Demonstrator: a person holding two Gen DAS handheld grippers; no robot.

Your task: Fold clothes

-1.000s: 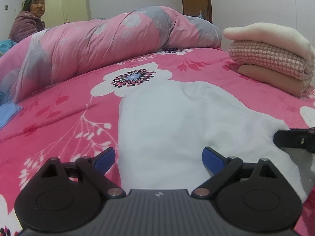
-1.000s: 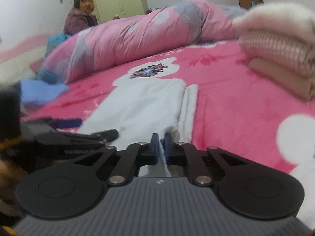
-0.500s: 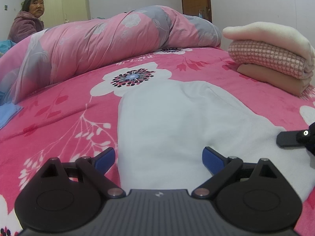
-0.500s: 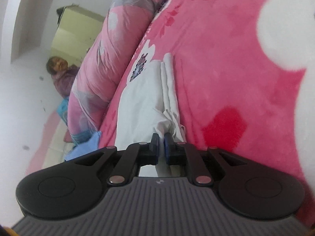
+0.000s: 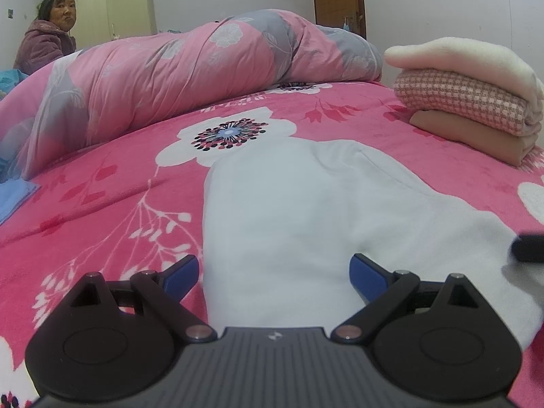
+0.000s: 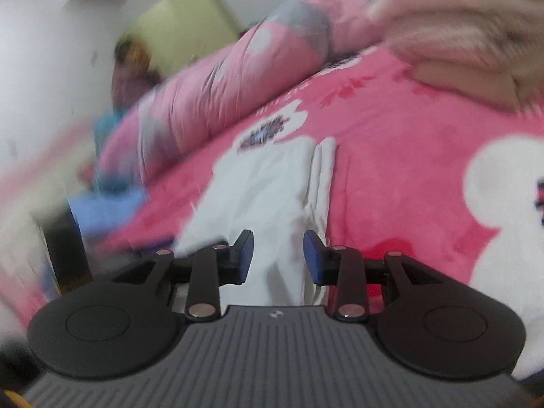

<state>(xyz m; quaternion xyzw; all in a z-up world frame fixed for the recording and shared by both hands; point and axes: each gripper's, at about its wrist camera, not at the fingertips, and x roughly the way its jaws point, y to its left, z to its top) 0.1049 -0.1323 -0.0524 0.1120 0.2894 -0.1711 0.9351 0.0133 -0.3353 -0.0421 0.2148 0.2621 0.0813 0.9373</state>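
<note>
The white garment (image 5: 306, 210) lies flat on the bed (image 5: 102, 204), spread over its pink flowered cover, and everything else I place from it. My left hand-held gripper (image 5: 273, 272) sits low at the garment's near end, its jaws spread wide and gripping nothing; its right blue pad (image 5: 367, 273) is over the white cloth and the left one is just off the cloth's left edge, above the pink cover. The cloth runs away from this gripper towards the big printed flower (image 5: 227, 134), which lies just past the garment's far end.

My right hand-held gripper (image 6: 277, 258) is at the garment's (image 6: 258, 187) near right side, jaws parted with a clear gap, and holding nothing. A raised fold of the white cloth stands between the pads (image 6: 244, 255), but whether they touch it is hard to tell, as this view is blurred. Along the garment's right edge lies a narrow folded strip (image 6: 323, 176), touching the main body.

Beyond the garment, to its far right, stands a stack of folded clothes (image 5: 469, 102), well apart from it. Behind the garment's far end lies a rolled pink and grey quilt (image 5: 204, 78), and a person (image 5: 47, 44) sits beyond it at far left. A blue cloth (image 5: 13, 197) lies at the bed's edge, left of the garment.
</note>
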